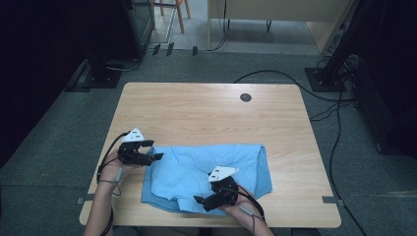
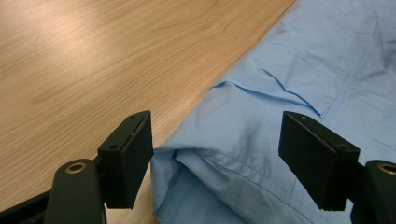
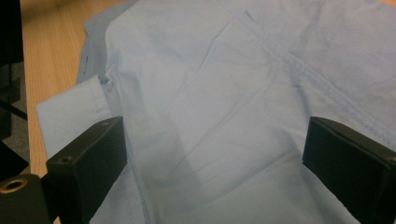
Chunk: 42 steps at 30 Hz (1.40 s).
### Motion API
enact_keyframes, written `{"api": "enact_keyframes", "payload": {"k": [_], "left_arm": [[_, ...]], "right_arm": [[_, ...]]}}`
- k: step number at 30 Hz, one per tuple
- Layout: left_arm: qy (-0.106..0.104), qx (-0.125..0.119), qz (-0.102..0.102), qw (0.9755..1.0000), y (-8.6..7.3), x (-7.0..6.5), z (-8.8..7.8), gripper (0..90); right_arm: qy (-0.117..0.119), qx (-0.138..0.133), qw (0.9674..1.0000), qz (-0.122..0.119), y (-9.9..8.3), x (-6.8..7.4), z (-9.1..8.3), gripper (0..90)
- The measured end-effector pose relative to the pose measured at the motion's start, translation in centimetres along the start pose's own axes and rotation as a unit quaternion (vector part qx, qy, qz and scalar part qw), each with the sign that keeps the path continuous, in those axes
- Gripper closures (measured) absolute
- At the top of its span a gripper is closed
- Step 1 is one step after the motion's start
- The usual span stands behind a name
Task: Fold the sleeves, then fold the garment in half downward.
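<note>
While both hands sit near the front edge of the surface [image 1: 206, 105], the folded light-blue shirt [image 1: 206, 169] lies flat on its front half, a bit right of centre, with its lower edge close to the front edge. Left gripper [image 1: 156, 157] is at the shirt's left edge, jaws wide, nothing clamped; in the left gripper view a folded corner of the shirt [image 2: 280, 93] lies between and below its fingers [image 2: 128, 158], pads not pressing it. Right gripper [image 1: 197, 200] hangs over the shirt's front-left corner, jaws spread wide, nothing held; in the right gripper view the shirt [image 3: 243, 93] lies under the gap, sleeve cuff [image 3: 70, 112] sticking out toward bare wood. Round cable port [image 1: 245, 97] sits near the far edge, well apart from the shirt.
</note>
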<state>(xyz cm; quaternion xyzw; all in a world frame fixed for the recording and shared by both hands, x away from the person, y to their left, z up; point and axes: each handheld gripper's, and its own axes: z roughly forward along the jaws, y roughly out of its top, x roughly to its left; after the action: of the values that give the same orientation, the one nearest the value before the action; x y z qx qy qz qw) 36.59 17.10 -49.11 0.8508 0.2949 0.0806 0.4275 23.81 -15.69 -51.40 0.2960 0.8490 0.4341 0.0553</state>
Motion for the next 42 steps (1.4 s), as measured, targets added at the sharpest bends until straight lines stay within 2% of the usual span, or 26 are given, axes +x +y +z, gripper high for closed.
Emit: {"api": "enact_keyframes", "payload": {"k": [1, 3, 4, 5, 6, 7, 8, 9, 11, 12, 16, 18, 19, 20, 22, 23, 26, 27, 29, 30, 34, 35, 42], "left_arm": [[-0.006, 0.005, 0.006, 0.9999, -0.1, 0.4, 0.1, 26.4], [-0.006, 0.005, 0.006, 0.9999, -0.1, 0.4, 0.1, 26.4], [-0.002, 0.013, 0.015, 0.9998, -0.3, 0.6, 0.3, 26.4], [-0.002, 0.013, 0.015, 0.9998, -0.3, 0.6, 0.3, 26.4], [-0.002, 0.013, 0.015, 0.9998, -0.3, 0.6, 0.3, 26.4], [-0.005, 0.012, 0.016, 0.9998, -0.5, 0.8, 0.3, 26.4], [-0.005, 0.012, 0.016, 0.9998, -0.5, 0.8, 0.3, 26.4], [-0.005, 0.012, 0.016, 0.9998, -0.5, 0.8, 0.3, 26.4], [-0.004, 0.008, 0.017, 0.9998, -0.7, 0.9, 0.3, 26.4], [-0.004, 0.008, 0.017, 0.9998, -0.7, 0.9, 0.3, 26.4], [-0.002, -0.003, 0.014, 0.9999, -0.9, 0.9, -0.2, 26.4], [-0.002, -0.003, 0.014, 0.9999, -0.9, 0.9, -0.2, 26.4], [-0.004, 0.001, 0.015, 0.9999, -1.0, 0.9, -0.2, 26.4], [-0.004, 0.001, 0.015, 0.9999, -1.0, 0.9, -0.2, 26.4], [-0.004, 0.003, 0.016, 0.9999, -1.1, 0.9, -0.2, 26.4], [-0.004, 0.003, 0.016, 0.9999, -1.1, 0.9, -0.2, 26.4], [-0.003, 0.002, 0.016, 0.9999, -1.1, 0.8, -0.2, 26.4], [-0.003, 0.003, 0.015, 0.9999, -1.1, 0.8, -0.2, 26.4], [-0.005, 0.003, 0.017, 0.9998, -1.2, 0.8, -0.2, 26.4], [-0.008, 0.003, 0.014, 0.9999, -1.3, 0.8, -0.2, 26.4], [-0.009, 0.003, 0.013, 0.9999, -1.3, 0.9, -0.1, 26.3], [-0.009, 0.004, 0.014, 0.9999, -1.4, 0.9, -0.1, 26.3], [-0.011, 0.002, 0.012, 0.9999, -1.5, 1.0, -0.3, 26.3]], "right_arm": [[-0.007, 0.0, 1.0, 0.002, 0.2, 0.1, 0.1, 3.7], [-0.016, 0.007, 0.9998, 0.005, 0.4, 0.2, 0.4, 3.7], [-0.016, 0.007, 0.9998, 0.005, 0.4, 0.2, 0.4, 5.0], [-0.016, 0.007, 0.9998, 0.005, 0.4, 0.2, 0.4, 5.0], [-0.025, 0.008, 0.9996, 0.006, 0.4, 0.6, 0.4, 5.0], [-0.027, 0.008, 0.9996, 0.007, 0.4, 0.7, 0.4, 12.5], [-0.027, 0.008, 0.9996, 0.007, 0.4, 0.7, 0.4, 12.5], [-0.035, 0.001, 0.9993, 0.016, 0.3, 0.8, 0.5, 12.5], [-0.035, 0.001, 0.9993, 0.016, 0.3, 0.8, 0.5, 14.2], [-0.039, -0.009, 0.9988, 0.028, 0.3, 0.8, 0.5, 14.2], [-0.046, -0.012, 0.9988, 0.016, 0.3, 0.9, 0.5, 15.4], [-0.044, -0.015, 0.9988, 0.018, 0.5, 0.9, 0.4, 15.4], [-0.044, -0.015, 0.9988, 0.018, 0.5, 0.9, 0.4, 19.2], [-0.044, -0.015, 0.9988, 0.018, 0.5, 0.9, 0.4, 19.2], [-0.052, -0.013, 0.9985, 0.009, 0.6, 1.1, 0.3, 19.2], [-0.068, -0.002, 0.9975, 0.016, 0.7, 1.2, 0.4, 19.2], [-0.069, -0.002, 0.9974, 0.023, 0.7, 1.3, 0.4, 19.4], [-0.065, -0.002, 0.9972, 0.036, 0.8, 1.3, 0.4, 20.4], [-0.065, -0.003, 0.997, 0.042, 0.8, 1.4, 0.4, 20.4], [-0.062, -0.007, 0.9966, 0.054, 0.9, 1.5, 0.4, 21.3], [-0.067, -0.004, 0.9964, 0.052, 1.1, 1.6, 0.5, 21.4], [-0.075, -0.004, 0.9963, 0.043, 1.3, 1.8, 0.6, 20.6], [-0.075, -0.007, 0.9963, 0.041, 1.7, 2.2, 0.9, 20.2]]}}
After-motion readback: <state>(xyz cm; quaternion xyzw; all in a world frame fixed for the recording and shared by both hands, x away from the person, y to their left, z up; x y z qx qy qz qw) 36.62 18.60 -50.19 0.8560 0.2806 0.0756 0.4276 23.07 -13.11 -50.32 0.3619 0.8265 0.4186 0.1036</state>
